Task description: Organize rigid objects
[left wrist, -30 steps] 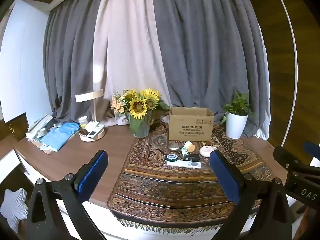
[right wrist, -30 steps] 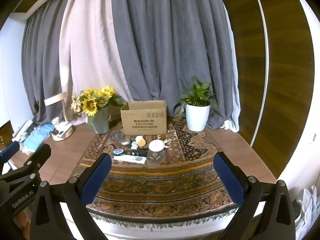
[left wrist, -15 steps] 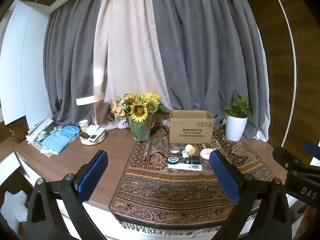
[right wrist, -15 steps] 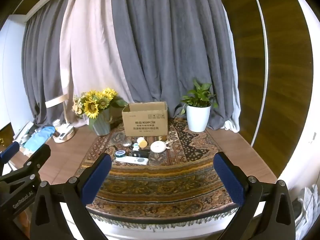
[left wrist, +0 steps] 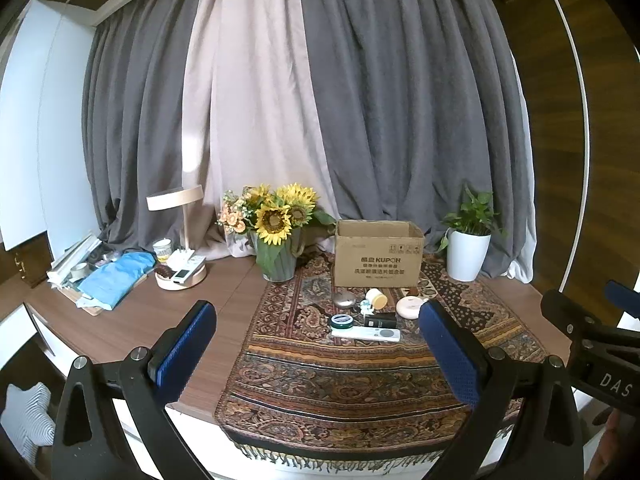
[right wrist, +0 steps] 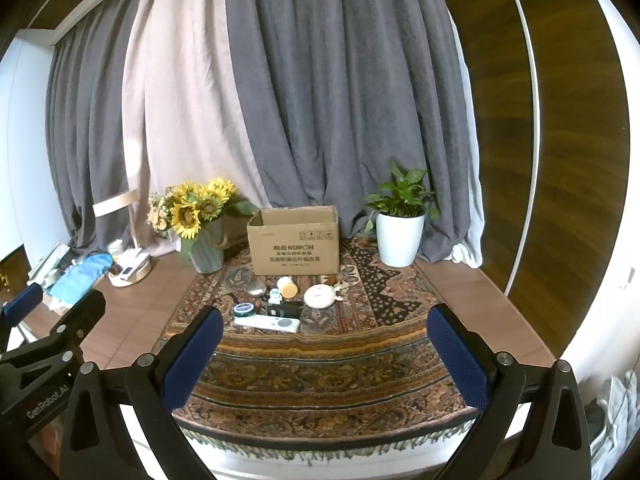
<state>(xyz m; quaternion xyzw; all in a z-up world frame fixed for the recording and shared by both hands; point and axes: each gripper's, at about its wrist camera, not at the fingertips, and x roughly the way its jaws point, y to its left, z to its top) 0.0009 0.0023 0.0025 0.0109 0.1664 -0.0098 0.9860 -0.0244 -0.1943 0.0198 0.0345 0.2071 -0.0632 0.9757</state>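
Observation:
An open cardboard box (left wrist: pixel 378 253) (right wrist: pixel 295 245) stands at the back of a patterned rug (left wrist: pixel 360 376) (right wrist: pixel 320 368). In front of it lies a cluster of small items: a white remote (left wrist: pixel 365 334) (right wrist: pixel 267 323), a green-rimmed tin (left wrist: pixel 340 320) (right wrist: pixel 244 310), a black box (left wrist: pixel 379 321) (right wrist: pixel 285 310), a round white case (left wrist: pixel 409 306) (right wrist: pixel 320 295), a cream jar (left wrist: pixel 376 298) (right wrist: pixel 287 286) and a silver disc (left wrist: pixel 344 299) (right wrist: pixel 256 289). My left gripper (left wrist: pixel 316 354) and right gripper (right wrist: pixel 324 360) hover open near the table's front edge, well short of the items, holding nothing.
A vase of sunflowers (left wrist: pixel 278 236) (right wrist: pixel 200 224) stands left of the box, a white potted plant (left wrist: pixel 468 240) (right wrist: pixel 400 232) to its right. At far left sit a desk lamp with tray (left wrist: pixel 180 240), blue cloth (left wrist: pixel 116 276) and papers. Grey curtains hang behind.
Both grippers have drawn back or tilted up slightly, so the table and its items sit lower and a little farther in each view. Nothing on the table has moved.

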